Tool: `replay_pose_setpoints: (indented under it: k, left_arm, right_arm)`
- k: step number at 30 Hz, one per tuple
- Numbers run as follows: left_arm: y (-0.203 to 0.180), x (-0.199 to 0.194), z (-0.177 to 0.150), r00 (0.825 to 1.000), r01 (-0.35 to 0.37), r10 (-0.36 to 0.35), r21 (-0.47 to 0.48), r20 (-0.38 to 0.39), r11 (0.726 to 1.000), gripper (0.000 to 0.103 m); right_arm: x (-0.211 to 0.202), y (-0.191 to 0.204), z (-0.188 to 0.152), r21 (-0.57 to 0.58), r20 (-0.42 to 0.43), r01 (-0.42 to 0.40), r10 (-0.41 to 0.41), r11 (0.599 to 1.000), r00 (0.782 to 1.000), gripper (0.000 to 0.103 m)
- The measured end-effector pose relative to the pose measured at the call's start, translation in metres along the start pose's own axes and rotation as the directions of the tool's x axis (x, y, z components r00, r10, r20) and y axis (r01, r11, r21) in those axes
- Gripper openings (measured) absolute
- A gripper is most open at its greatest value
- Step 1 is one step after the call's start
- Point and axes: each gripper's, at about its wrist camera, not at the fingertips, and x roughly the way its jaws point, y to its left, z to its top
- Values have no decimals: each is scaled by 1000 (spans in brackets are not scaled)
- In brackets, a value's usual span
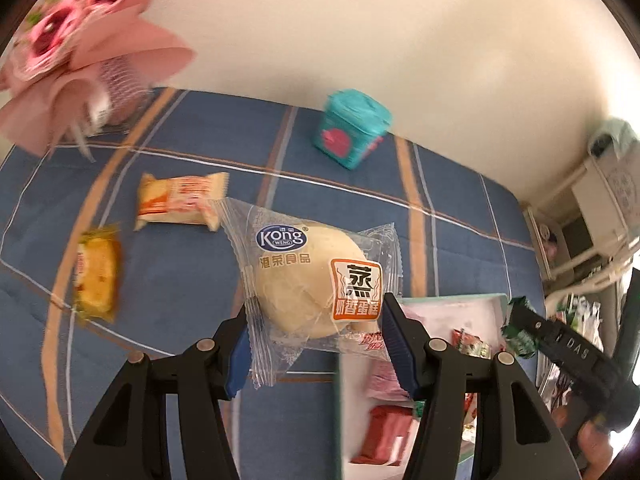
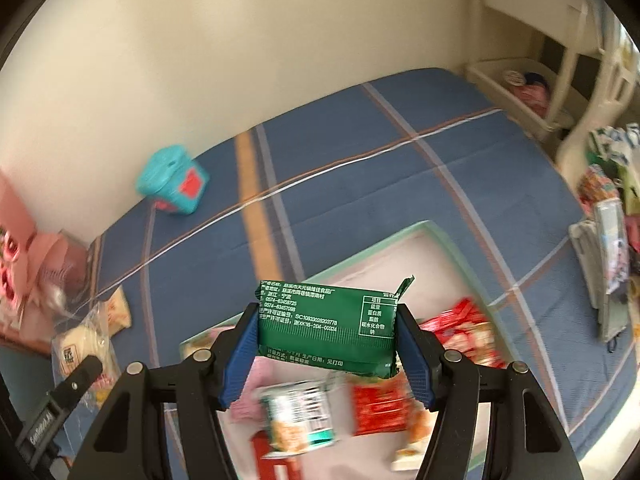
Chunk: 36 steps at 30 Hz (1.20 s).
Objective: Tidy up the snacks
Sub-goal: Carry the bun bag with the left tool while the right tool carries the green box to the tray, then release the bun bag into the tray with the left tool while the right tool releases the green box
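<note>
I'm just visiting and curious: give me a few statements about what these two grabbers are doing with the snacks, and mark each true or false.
1. The left gripper holds a clear-wrapped steamed cake. True.
2. The right gripper is empty. False: it is clamped on a green snack packet.
3. The tray already contains snacks. True.
4. The teal box sits inside the tray. False: it stands on the blue cloth near the wall.

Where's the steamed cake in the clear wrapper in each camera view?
Left wrist: steamed cake sits centre frame, between the left tongs.
Right wrist: steamed cake appears at the lower left edge, beside the black tip of the other tongs.
Shared landmark: the teal box by the wall on the blue plaid cloth.
</note>
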Motion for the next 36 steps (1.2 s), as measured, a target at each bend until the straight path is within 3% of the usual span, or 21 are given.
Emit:
replay_pose_setpoints:
  k: [9,16,26,36]
  left_arm:
    - [-71,22,-17,999,39,-39,131,-4,991,60]
    - [-114,55,-34,999,48,-44,233,-20,971,60]
    - [-140,98,-46,1000,12,-5,328,-21,945,60]
    - [-144,106,-54,998,8,14,357,-57,934,62]
  right_arm:
    - [-1,-35,16,21,35,28,-29,999,999,67]
    - [26,-44,19,0,38,6,-6,1000,999,68]
    - [68,-56,11,2,-19,2,-2,1000,1000,68]
    - [80,-49,4,-19,-64,21,-23,1000,998,70]
